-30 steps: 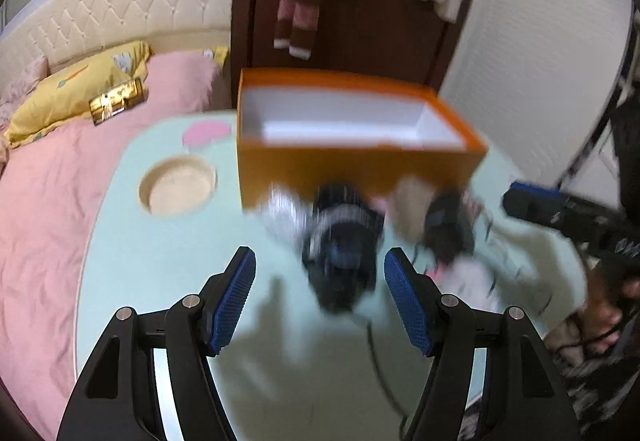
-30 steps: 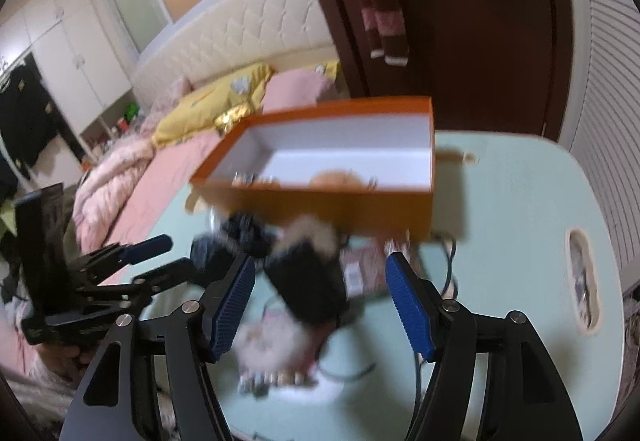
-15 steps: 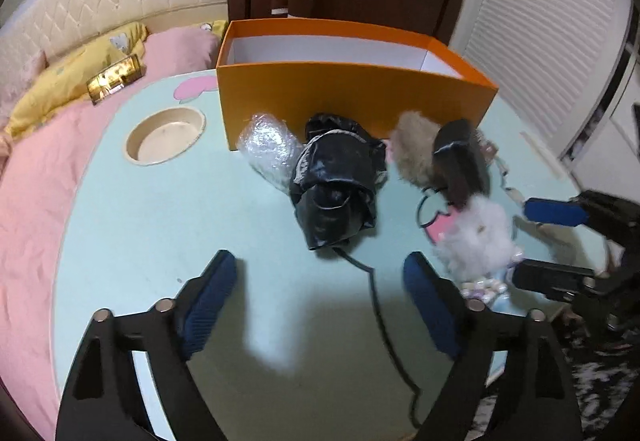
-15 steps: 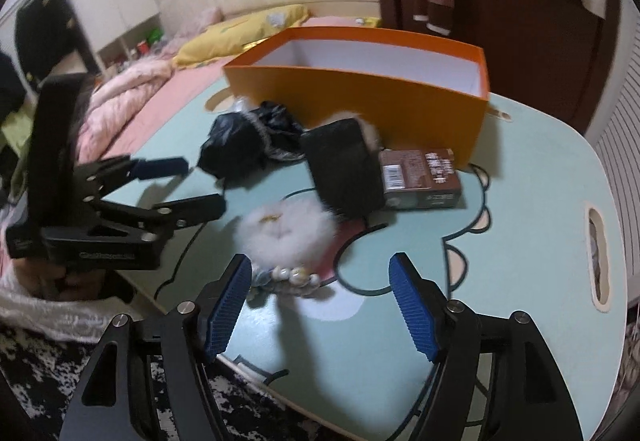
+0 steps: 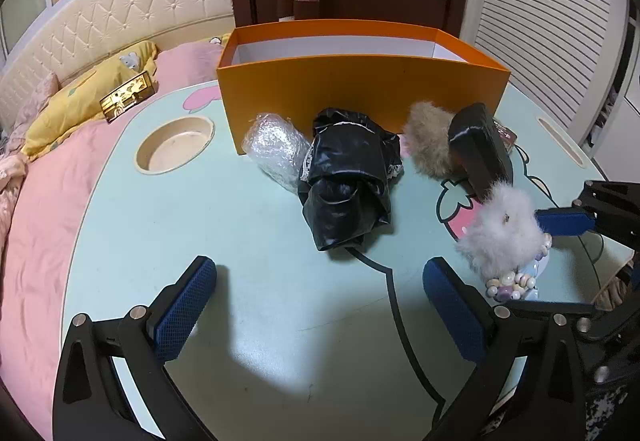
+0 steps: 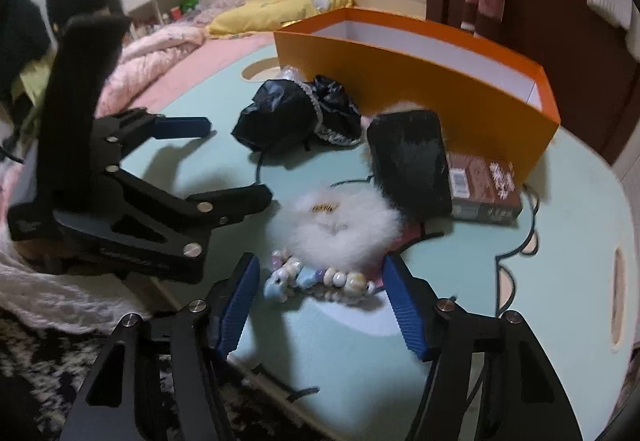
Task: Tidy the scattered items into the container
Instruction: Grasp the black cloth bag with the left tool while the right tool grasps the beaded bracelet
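One orange box [image 5: 360, 81] stands on the worktop [image 5: 200, 221], its contents hidden. Before it lie one bubble-wrap roll [image 5: 276, 149], one black bag [image 5: 348, 181], two pompoms [image 5: 504, 229], one black case [image 5: 478, 145], one brown carton [image 6: 484, 185] and one bead string [image 6: 320, 279]. The left tool [image 5: 320, 305] is opening wide over bare worktop; the right tool [image 6: 320, 301] is closing around the beads, not yet touching.

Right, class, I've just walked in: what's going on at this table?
A person is tidying loose items into an orange box with two hand-held tongs. Nothing is held yet. The left tongs are opening over bare table, facing a black bag. The right tongs are closing around a bead string beside a white pompom, pads not yet touching. A bubble-wrap bundle, a black case and a brown packet lie outside the box.
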